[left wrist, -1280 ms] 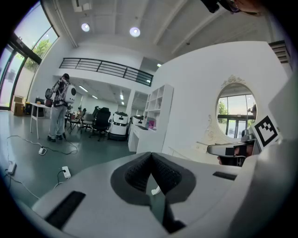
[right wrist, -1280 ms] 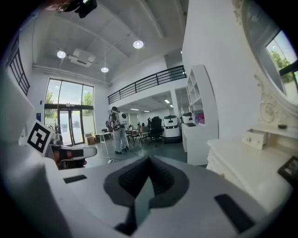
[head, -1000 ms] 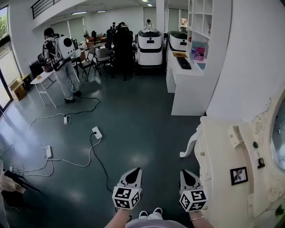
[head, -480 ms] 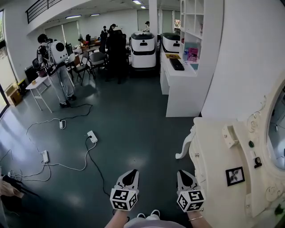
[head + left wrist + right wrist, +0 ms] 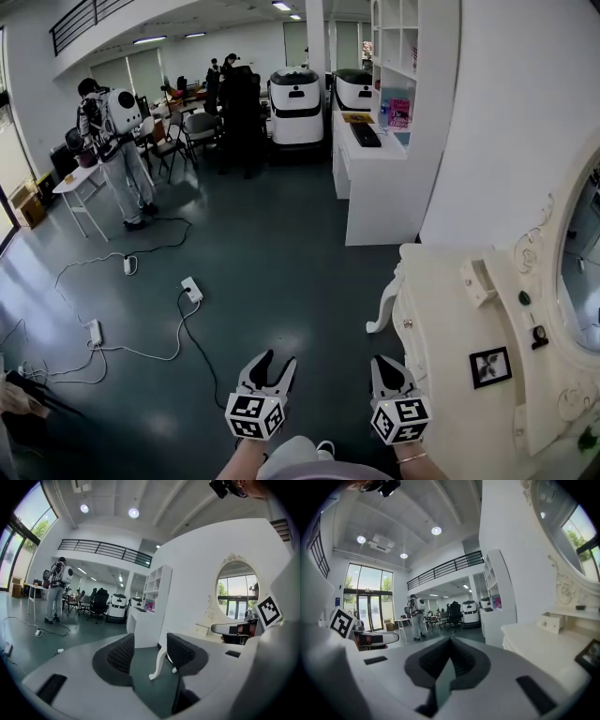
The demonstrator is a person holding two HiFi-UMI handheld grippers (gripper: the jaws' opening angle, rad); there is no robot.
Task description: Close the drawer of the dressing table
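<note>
- The left gripper [image 5: 274, 362] is held low over the dark floor [image 5: 281, 253]. Its jaws have just been opening and now stand apart, with only air between them.
- Looking along those jaws, the curved white leg [image 5: 158, 663] of the dressing table shows in the gap. It is well ahead of the jaws and untouched.
- The right gripper [image 5: 390, 364] is just beside the left one, on its right. Its jaws are closed tip to tip and hold nothing.
- The cream dressing table [image 5: 427, 281] stands to the right of the right jaws, near them but apart. Neither gripper touches it.
- The drawer [image 5: 477, 281] is a small one with a knob. It juts out from the carved base under the oval mirror [image 5: 583, 272], not pushed in.
- The drawer lies ahead of the right jaws and to their right, beyond the near edge of the counter [image 5: 450, 337].
- A small framed square marker [image 5: 490, 367] lies flat on the counter, to the right of the right jaws.
- Well ahead of the left jaws and to their left, power strips [image 5: 191, 289] and cables trail across the floor.
- Far ahead of both jaws stand a white desk [image 5: 375, 187] carrying a keyboard [image 5: 365, 134] and two white machines [image 5: 296, 103].
- Far ahead and to the left, a person [image 5: 111, 141] wearing a white backpack stands by a small table.
</note>
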